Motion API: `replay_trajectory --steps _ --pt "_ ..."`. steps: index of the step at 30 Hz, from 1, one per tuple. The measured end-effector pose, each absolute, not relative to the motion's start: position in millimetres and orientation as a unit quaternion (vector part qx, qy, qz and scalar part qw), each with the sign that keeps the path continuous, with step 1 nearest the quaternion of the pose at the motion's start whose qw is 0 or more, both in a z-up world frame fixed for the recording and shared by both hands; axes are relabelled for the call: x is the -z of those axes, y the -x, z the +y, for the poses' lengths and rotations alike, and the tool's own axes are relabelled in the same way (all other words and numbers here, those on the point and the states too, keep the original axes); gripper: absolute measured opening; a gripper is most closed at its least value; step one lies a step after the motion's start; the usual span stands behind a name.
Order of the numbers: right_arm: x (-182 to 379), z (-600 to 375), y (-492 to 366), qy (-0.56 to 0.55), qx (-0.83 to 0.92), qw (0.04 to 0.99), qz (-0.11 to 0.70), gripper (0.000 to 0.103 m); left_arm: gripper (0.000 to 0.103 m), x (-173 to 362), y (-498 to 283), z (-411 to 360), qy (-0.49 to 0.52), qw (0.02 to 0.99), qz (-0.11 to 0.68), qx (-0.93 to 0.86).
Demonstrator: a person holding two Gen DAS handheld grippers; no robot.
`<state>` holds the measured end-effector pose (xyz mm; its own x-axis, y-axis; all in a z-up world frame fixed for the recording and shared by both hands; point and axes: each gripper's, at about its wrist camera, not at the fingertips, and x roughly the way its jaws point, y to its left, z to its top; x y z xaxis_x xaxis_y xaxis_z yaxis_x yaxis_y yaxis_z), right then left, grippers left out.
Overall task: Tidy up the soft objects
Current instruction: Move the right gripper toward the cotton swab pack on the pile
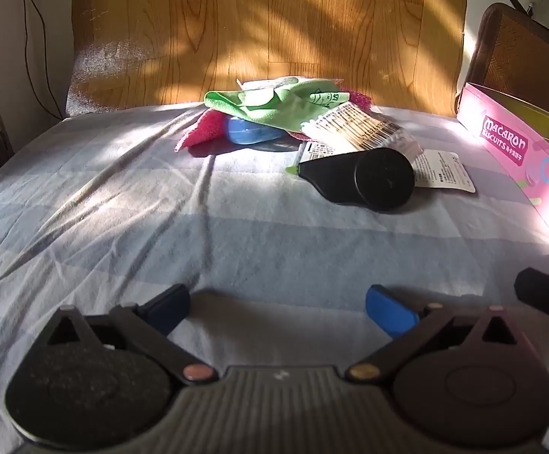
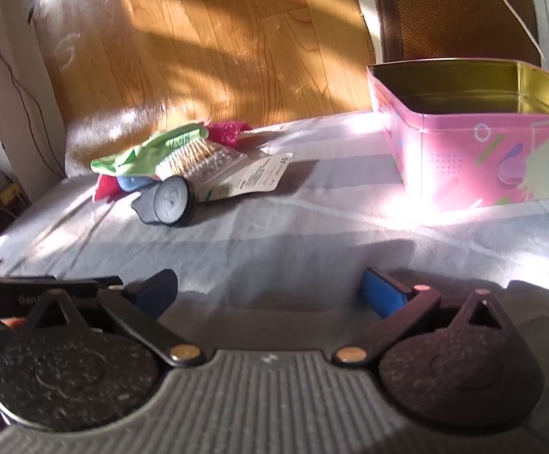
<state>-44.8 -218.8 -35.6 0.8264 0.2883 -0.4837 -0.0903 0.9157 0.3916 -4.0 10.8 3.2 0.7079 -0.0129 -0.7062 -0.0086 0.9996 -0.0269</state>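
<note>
A pile lies at the far side of the cloth-covered table: a green cloth (image 1: pixel 270 104) (image 2: pixel 138 153) on top, a pink mesh cloth (image 1: pixel 202 134) (image 2: pixel 229 132), a blue soft object (image 1: pixel 252 132) (image 2: pixel 134 181), a bag of cotton swabs (image 1: pixel 365 128) (image 2: pixel 199 159) and a black round-ended object (image 1: pixel 369 179) (image 2: pixel 170 200). An open pink biscuit tin (image 1: pixel 516 155) (image 2: pixel 463 159) stands at the right. My left gripper (image 1: pixel 278 308) is open and empty, well short of the pile. My right gripper (image 2: pixel 270 295) is open and empty, near the table's front.
The table wears a wrinkled grey-blue cloth (image 1: pixel 161 227) (image 2: pixel 312 234). A wood-pattern board (image 1: pixel 267 30) leans behind it. A brown woven chair back (image 2: pixel 452 15) stands behind the tin. Part of the other gripper (image 1: pixel 546 297) shows at the right edge.
</note>
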Motion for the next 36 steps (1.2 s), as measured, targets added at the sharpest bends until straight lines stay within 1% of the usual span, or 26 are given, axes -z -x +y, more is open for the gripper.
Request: replay_trajectory --steps 1,4,10,14,16,19,21,22,23,25,26,27,29,30,32,33,36 --pt "37 -227 48 -0.218 -0.109 0.934 0.262 0.103 0.103 -3 4 13 0.015 0.925 0.379 0.005" --pt "36 -229 49 -0.25 -0.117 0.927 0.253 0.103 0.103 2 6 11 0.006 0.93 0.366 0.018" --pt "21 -206 46 -0.205 -0.103 0.936 0.269 0.103 0.103 3 10 27 0.002 0.936 0.345 0.064" --pt "19 -189 32 -0.167 -0.089 0.94 0.283 0.103 0.102 -2 -13 45 0.023 0.935 0.344 0.082" --pt "20 -188 30 -0.153 -0.085 0.942 0.287 0.103 0.101 -7 -30 47 0.023 0.936 0.342 0.082" --pt "20 -180 27 -0.139 -0.083 0.943 0.291 0.103 0.1 -15 -49 45 0.016 0.949 0.305 0.082" --pt "19 -176 21 -0.121 -0.086 0.943 0.298 0.103 0.1 -10 -54 44 0.019 0.955 0.286 0.074" --pt "22 -185 20 -0.109 -0.091 0.942 0.303 0.103 0.1 -4 -56 43 0.021 0.954 0.291 0.074" --pt "21 -178 14 -0.095 -0.091 0.942 0.308 0.103 0.093 -2 -59 44 0.026 0.947 0.309 0.081" --pt "26 -173 14 -0.059 -0.095 0.943 0.314 0.103 0.097 -2 -54 51 0.041 0.952 0.293 0.074" --pt "27 -166 8 -0.037 -0.094 0.943 0.317 0.103 0.102 -3 -53 54 0.048 0.954 0.288 0.071" --pt "30 -159 5 -0.014 -0.089 0.944 0.318 0.103 0.102 -3 -53 58 0.058 0.954 0.287 0.068" --pt "31 -146 0 0.022 -0.087 0.944 0.318 0.099 0.102 -3 -54 65 0.075 0.951 0.293 0.065" --pt "29 -143 0 0.024 -0.093 0.944 0.315 0.093 0.102 -3 -55 67 0.083 0.95 0.295 0.062" --pt "30 -137 1 0.027 -0.097 0.946 0.309 0.091 0.102 -2 -57 71 0.096 0.948 0.298 0.062" --pt "29 -135 2 0.028 -0.098 0.946 0.307 0.088 0.102 -2 -58 73 0.099 0.947 0.3 0.063" --pt "26 -134 1 0.026 -0.103 0.946 0.306 0.087 0.102 -1 -57 73 0.102 0.946 0.299 0.065"
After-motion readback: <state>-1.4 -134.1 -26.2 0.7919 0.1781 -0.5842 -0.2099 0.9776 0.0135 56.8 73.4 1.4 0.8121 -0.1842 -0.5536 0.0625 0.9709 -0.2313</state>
